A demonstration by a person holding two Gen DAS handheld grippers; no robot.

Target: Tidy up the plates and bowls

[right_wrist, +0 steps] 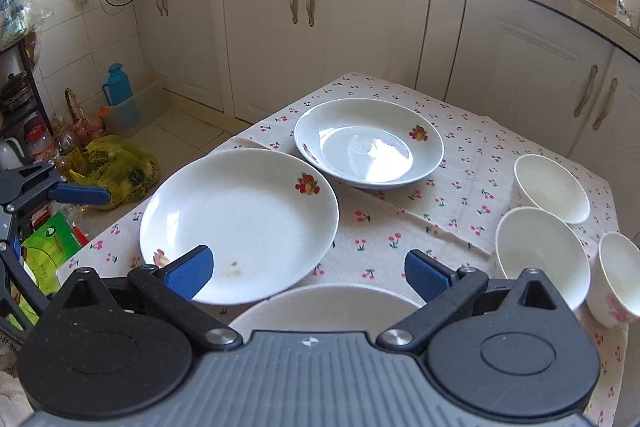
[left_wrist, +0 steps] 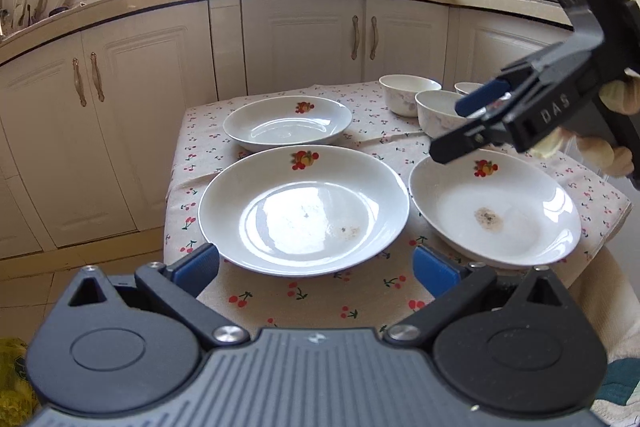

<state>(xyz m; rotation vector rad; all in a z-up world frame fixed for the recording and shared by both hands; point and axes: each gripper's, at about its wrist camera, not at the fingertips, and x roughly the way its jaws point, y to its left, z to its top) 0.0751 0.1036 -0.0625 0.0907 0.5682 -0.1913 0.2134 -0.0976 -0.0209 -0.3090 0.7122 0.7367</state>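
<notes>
your left gripper (left_wrist: 316, 267) and right gripper (right_wrist: 307, 273) both stand wide, holding nothing. three white glazed fruit-print plates (left_wrist: 304, 209) lie apart on the cherry-print tablecloth (right_wrist: 400, 227); three white ceramic bowls (right_wrist: 542, 251) crowd the far corner. risk: slick rims may slip from the pads, and a bowl may get nudged off the edge.

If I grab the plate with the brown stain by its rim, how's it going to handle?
The stained plate looks like glazed ceramic, so probably rigid and fairly heavy for its size. Its glossy surface may be slippery against the pads, so a rim pinch could let it tilt. It is likely fragile, and its edge lies close to the middle plate, so dragging it risks a clink.
</notes>
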